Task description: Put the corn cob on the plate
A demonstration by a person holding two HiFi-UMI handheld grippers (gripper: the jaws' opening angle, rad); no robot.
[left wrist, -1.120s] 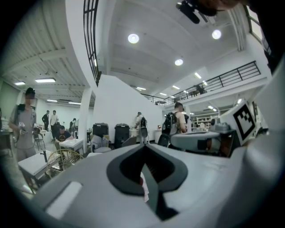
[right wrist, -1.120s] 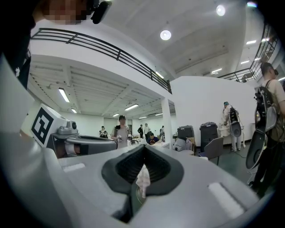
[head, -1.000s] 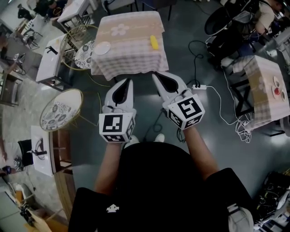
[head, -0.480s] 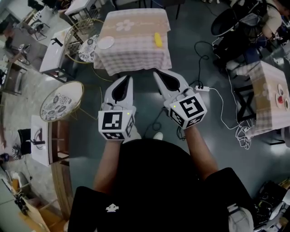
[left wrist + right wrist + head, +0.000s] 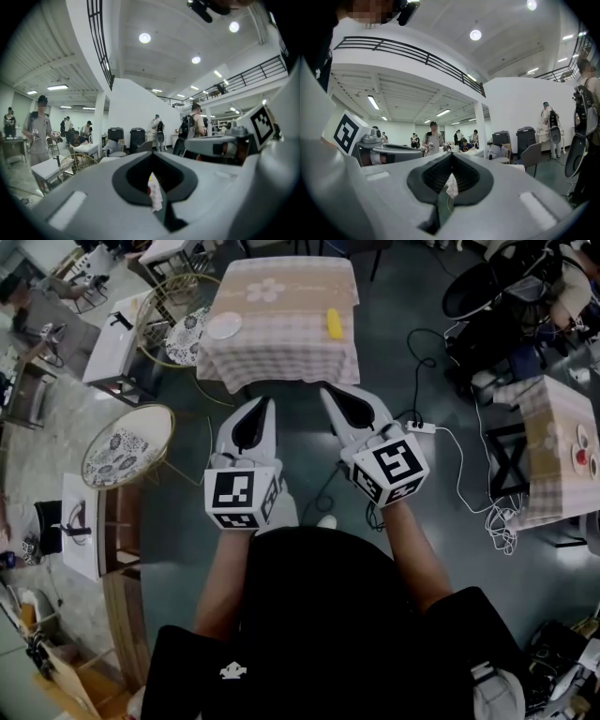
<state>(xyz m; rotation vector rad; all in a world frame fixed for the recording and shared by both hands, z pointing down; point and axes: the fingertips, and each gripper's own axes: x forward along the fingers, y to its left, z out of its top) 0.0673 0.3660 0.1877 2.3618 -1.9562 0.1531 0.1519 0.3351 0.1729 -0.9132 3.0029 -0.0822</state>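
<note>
In the head view a yellow corn cob [image 5: 333,322] lies on the right part of a small table with a checked cloth [image 5: 281,343]. A white plate [image 5: 223,326] sits near that table's left edge. My left gripper [image 5: 267,401] and right gripper [image 5: 323,392] are held side by side in front of the table, well short of it and above the floor. Both are shut with nothing between the jaws. The left gripper [image 5: 151,154] and the right gripper [image 5: 451,154] look level across the hall in their own views; corn and plate are hidden there.
Round wicker chairs [image 5: 122,456] and white side tables [image 5: 112,338] stand at the left. A white power strip with cables [image 5: 420,426] lies on the dark floor at the right, near another checked table [image 5: 553,446]. Several people stand in the hall [image 5: 36,133].
The head view has shifted, so the table with corn and plate sits slightly further right and up. Both grippers stay shut and hardly move.
</note>
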